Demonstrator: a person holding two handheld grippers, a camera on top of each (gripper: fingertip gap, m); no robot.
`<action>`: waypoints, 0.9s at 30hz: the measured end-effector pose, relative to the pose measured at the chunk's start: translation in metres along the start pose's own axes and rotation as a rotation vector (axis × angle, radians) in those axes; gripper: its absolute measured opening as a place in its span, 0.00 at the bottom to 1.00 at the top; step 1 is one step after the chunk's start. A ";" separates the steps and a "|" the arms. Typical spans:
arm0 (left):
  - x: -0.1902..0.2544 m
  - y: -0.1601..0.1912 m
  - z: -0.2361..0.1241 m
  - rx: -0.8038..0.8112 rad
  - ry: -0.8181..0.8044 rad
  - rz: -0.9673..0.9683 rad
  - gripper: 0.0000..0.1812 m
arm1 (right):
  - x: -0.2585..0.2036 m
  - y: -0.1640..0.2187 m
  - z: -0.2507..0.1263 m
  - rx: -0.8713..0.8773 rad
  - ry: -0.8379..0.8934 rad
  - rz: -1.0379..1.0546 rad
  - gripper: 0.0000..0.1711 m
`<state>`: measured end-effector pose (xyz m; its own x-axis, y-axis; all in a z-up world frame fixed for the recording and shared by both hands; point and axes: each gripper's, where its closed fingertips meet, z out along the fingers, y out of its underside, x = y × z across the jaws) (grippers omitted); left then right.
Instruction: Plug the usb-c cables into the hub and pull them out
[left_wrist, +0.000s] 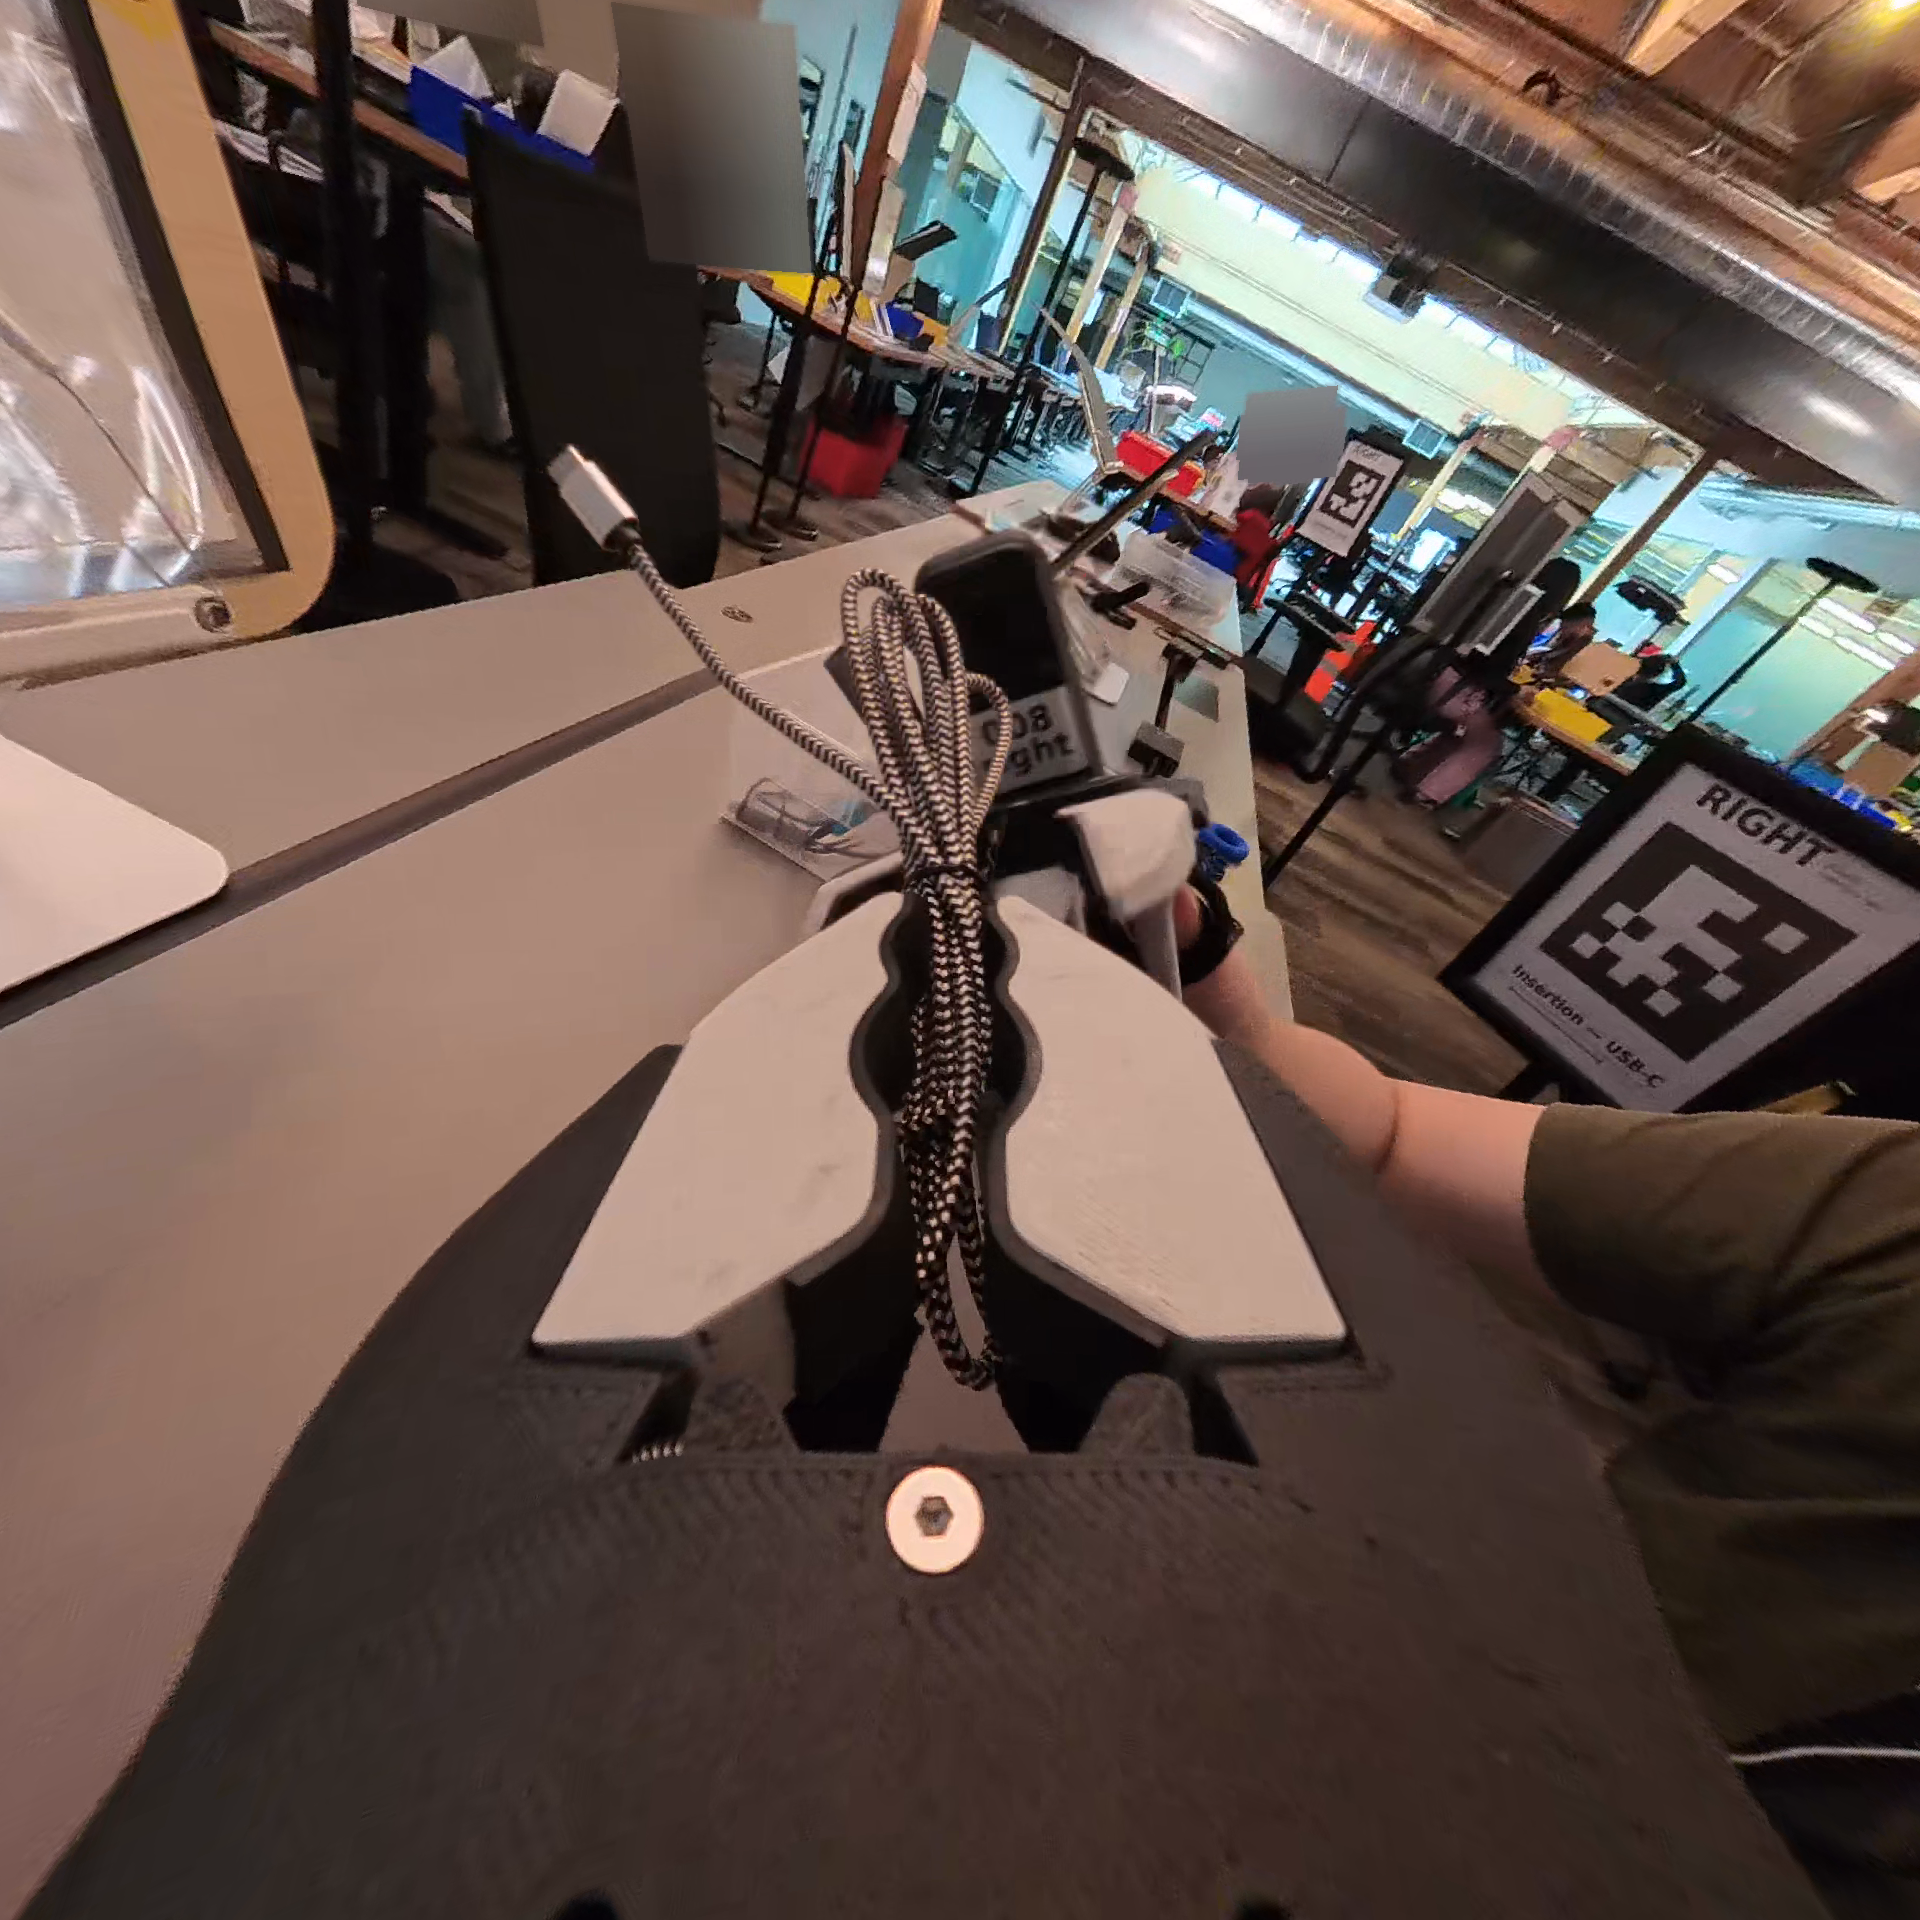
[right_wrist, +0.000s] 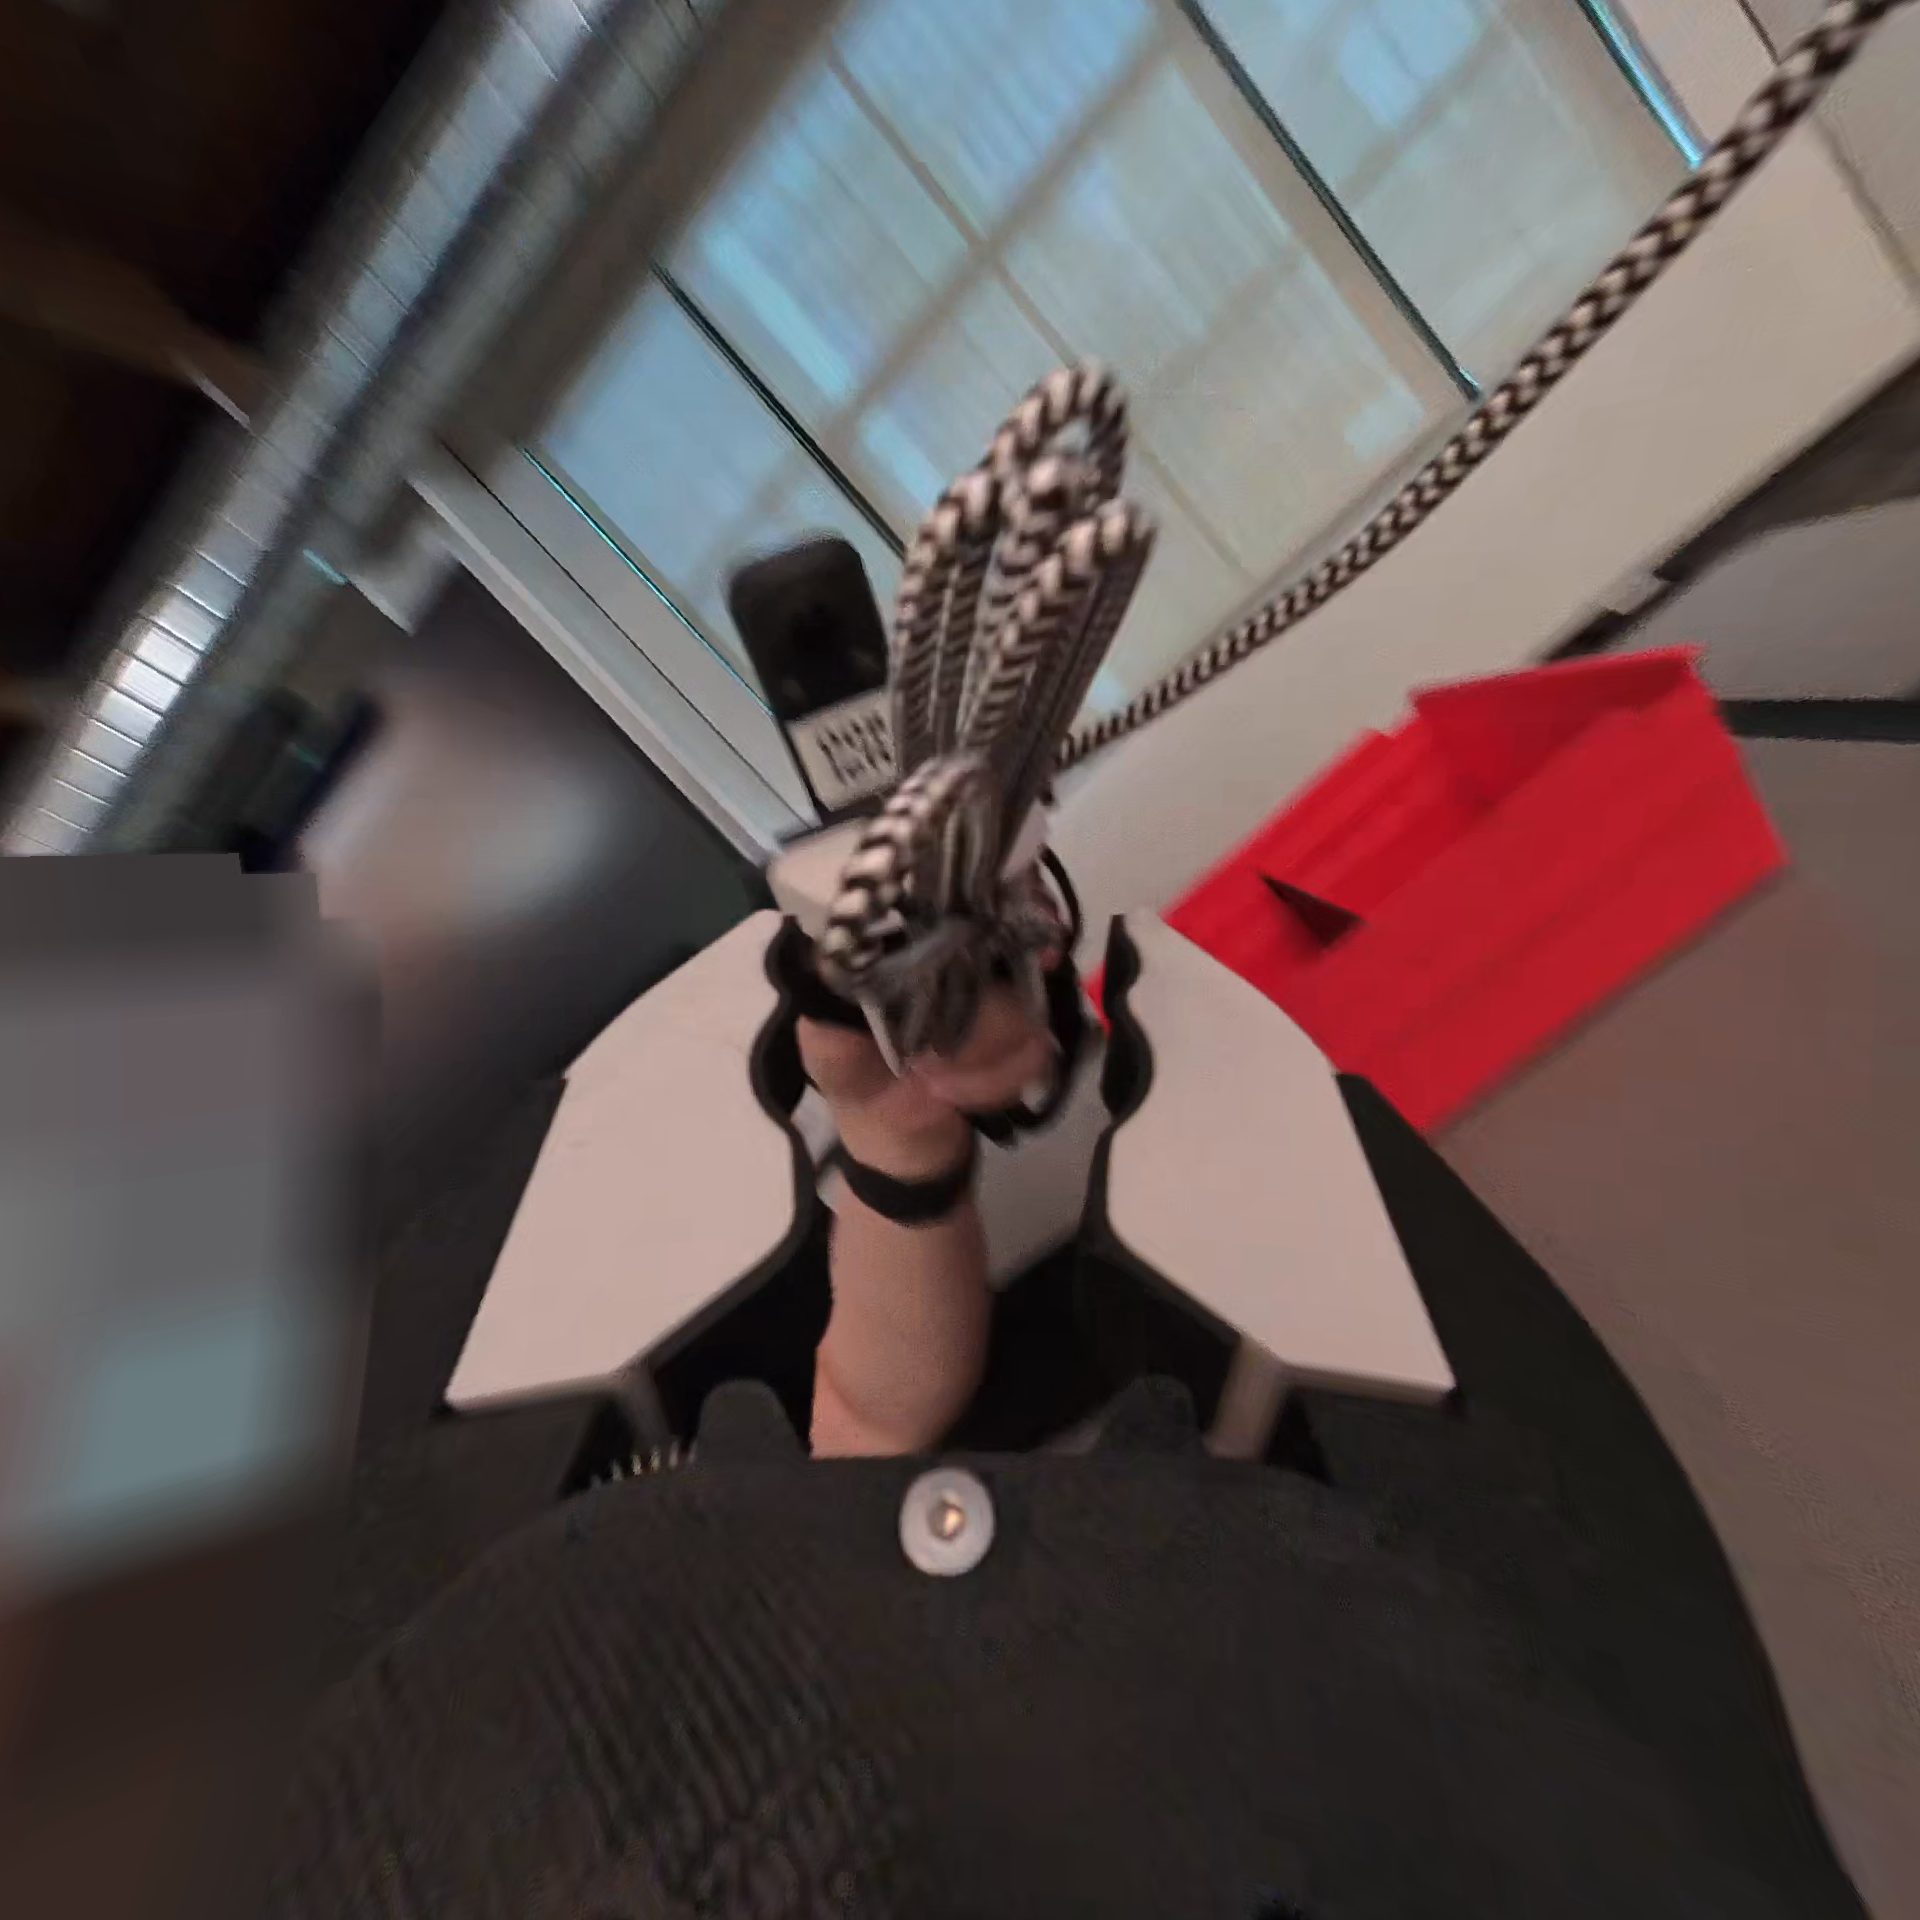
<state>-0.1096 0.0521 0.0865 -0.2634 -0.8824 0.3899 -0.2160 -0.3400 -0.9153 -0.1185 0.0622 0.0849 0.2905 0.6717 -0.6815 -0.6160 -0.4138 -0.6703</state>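
Note:
My left gripper (left_wrist: 943, 920) is shut on a tied bundle of black-and-white braided cable (left_wrist: 940, 1039). The bundle's loops stand up past the fingertips. One strand runs up and left to a silver USB-C plug (left_wrist: 592, 488) hanging free in the air. My right gripper (right_wrist: 940, 935) is open and faces the left one, with its white fingers either side of the bundle's tied end (right_wrist: 1018, 644). The right gripper's black body (left_wrist: 997, 623) shows just behind the bundle in the left wrist view. No hub is visible in either view.
A grey table (left_wrist: 312, 935) lies below, with a white slab's corner (left_wrist: 83, 883) at the left and a clear plastic bag (left_wrist: 790, 821) near the middle. A marker sign (left_wrist: 1704, 935) stands on the right. A red bin (right_wrist: 1507, 862) sits beyond. A person's forearm (left_wrist: 1351, 1112) reaches in. My two grippers' fingertips are within a few centimetres of each other.

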 end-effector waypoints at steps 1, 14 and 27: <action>0.001 0.003 0.003 -0.011 0.005 0.000 0.05 | -0.003 -0.006 -0.002 0.057 -0.056 0.053 0.27; -0.097 0.006 -0.106 -0.305 -0.694 0.273 0.27 | 0.076 0.041 -0.105 -0.878 0.774 -0.460 0.08; -0.214 0.072 -0.260 -0.495 -1.179 -0.091 0.26 | 0.126 0.158 -0.160 -1.664 1.019 -0.397 0.13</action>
<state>-0.3135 0.3007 -0.0368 0.7039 -0.7019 -0.1090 -0.5815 -0.4812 -0.6560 -0.0617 -0.0168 -0.1539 0.8205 0.5679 0.0653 0.5660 -0.8231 0.0466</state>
